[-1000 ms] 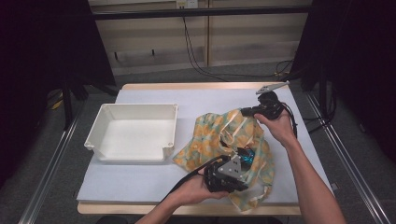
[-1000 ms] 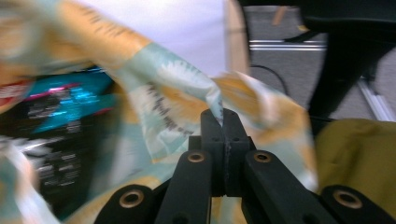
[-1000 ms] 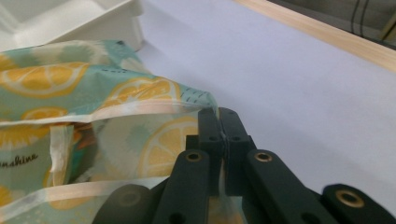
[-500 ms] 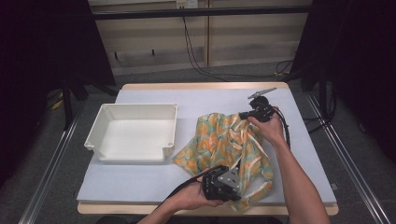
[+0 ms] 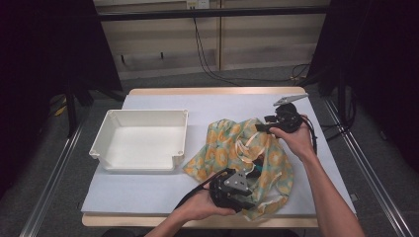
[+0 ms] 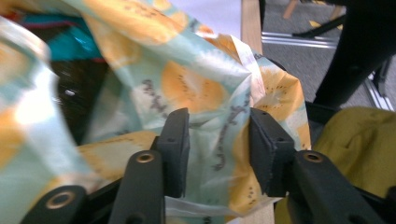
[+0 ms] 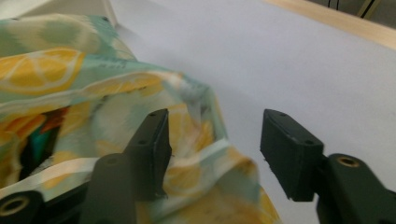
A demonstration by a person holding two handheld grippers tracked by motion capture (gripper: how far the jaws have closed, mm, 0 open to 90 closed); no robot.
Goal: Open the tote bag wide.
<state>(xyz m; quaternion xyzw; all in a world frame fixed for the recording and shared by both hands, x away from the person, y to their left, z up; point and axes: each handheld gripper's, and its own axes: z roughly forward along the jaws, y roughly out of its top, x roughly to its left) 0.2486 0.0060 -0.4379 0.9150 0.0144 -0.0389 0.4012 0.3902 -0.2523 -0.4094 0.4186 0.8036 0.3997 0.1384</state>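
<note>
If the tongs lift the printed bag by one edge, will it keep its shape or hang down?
The bag would probably hang down: it lies crumpled in soft folds on the table. It looks thin and light, and its glossy surface in the left gripper view may slip between the pads. Something dark and teal inside could shift.

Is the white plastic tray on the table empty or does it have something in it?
Empty. The white plastic tray shows only its bare white floor in the high view; the lemon-print bag lies beside it.
</note>
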